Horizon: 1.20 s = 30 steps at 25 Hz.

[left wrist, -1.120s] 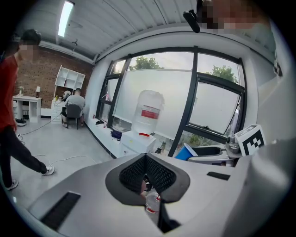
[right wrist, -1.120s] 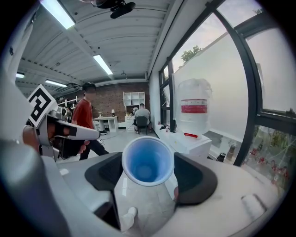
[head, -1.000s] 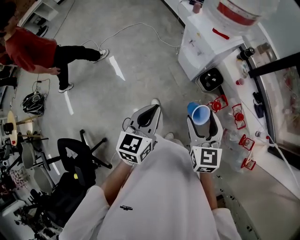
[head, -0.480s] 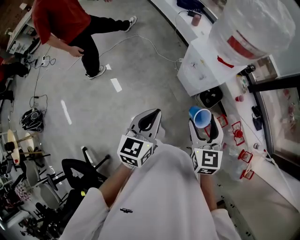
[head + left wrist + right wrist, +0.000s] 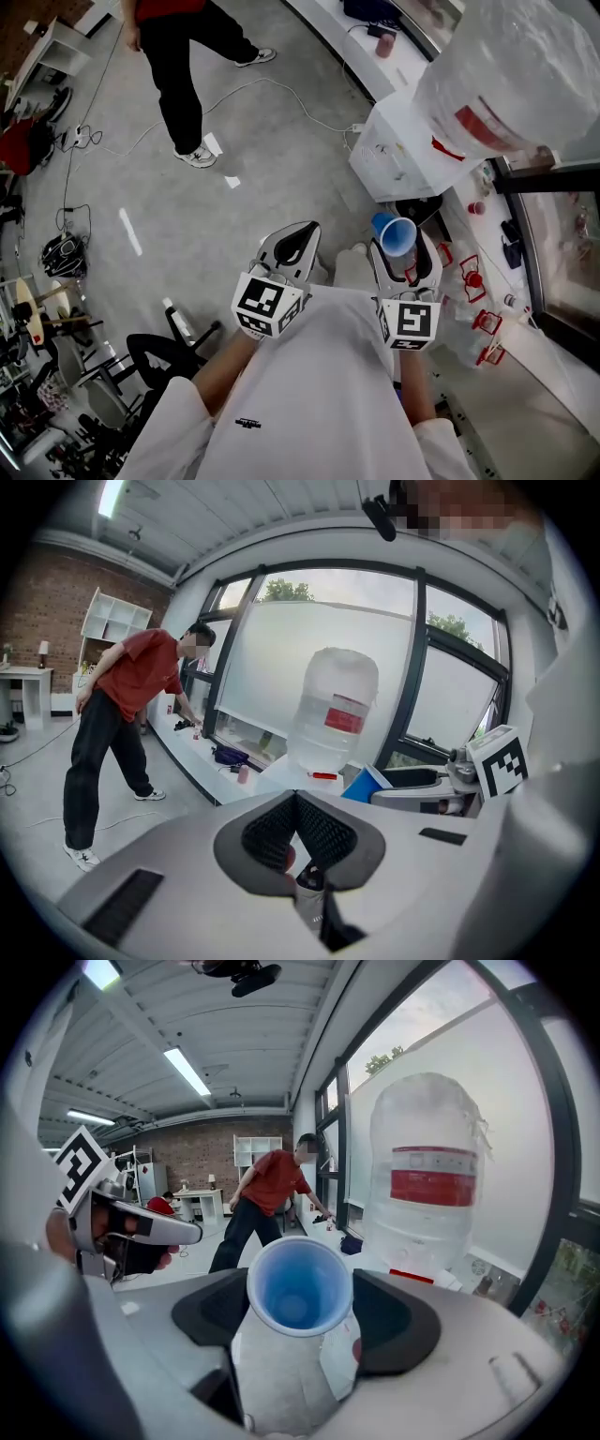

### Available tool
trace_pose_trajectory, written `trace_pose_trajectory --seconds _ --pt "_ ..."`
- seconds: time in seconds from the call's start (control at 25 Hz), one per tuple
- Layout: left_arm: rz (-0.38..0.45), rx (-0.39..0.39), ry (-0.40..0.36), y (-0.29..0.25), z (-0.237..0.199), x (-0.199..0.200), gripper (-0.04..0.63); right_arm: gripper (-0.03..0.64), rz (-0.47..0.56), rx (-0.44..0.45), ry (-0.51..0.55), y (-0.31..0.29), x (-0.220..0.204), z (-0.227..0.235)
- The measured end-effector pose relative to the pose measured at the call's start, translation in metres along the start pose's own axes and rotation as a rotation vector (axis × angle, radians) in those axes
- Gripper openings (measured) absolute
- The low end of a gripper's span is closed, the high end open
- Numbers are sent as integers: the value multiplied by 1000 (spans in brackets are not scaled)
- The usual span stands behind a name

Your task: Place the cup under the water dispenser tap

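A blue paper cup (image 5: 396, 232) lies on its side, mouth facing back at me, with my right gripper (image 5: 403, 247) shut on it. In the right gripper view the cup (image 5: 298, 1288) fills the space between the dark pads. The white water dispenser (image 5: 401, 141) with its big clear bottle (image 5: 525, 66) stands just ahead and to the right, and the bottle (image 5: 427, 1176) looms close. The tap is not clearly seen. My left gripper (image 5: 296, 232) hangs beside the right one, shut on nothing, and its pads meet at the tips (image 5: 295, 797). The cup (image 5: 367, 785) shows at its right.
A person in a red top and black trousers (image 5: 183, 56) stands at the top left near a white cable (image 5: 281, 89) on the floor. An office chair (image 5: 159, 356) is at the lower left. Red-framed items (image 5: 473, 281) lie along the right wall by the window ledge.
Both grippers and the cup have come closer to the dispenser, which now sits larger and nearer in the head view. The person in red has walked towards the top of the frame.
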State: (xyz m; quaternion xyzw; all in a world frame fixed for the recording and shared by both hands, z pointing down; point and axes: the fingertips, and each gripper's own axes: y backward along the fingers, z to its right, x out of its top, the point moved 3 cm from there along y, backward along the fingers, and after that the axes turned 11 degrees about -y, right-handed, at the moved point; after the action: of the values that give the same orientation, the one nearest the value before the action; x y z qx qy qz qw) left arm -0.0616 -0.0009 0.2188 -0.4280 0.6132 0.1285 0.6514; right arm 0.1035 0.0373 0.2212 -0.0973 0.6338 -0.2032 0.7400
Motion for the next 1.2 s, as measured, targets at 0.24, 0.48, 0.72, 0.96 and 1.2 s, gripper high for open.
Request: trace_pose_trajectory --seconds 0.24,0.48,0.72,0.96,1.2 --pt "-20 24 14 -19 2 11 8 356 -17 17 31 -16 12 22" --pt "-53 29 18 -40 5 3 7 354 -40 23 30 -33 1 37" --pt "-70 30 12 -52 -1 -5 8 356 -70 22 39 -53 -14 45" --pt "-100 35 19 -66 -10 -27 6 356 -82 34 64 -79 -33 44" --pt "-116 17 20 -84 -17 -48 8 354 -112 43 93 -108 -60 47"
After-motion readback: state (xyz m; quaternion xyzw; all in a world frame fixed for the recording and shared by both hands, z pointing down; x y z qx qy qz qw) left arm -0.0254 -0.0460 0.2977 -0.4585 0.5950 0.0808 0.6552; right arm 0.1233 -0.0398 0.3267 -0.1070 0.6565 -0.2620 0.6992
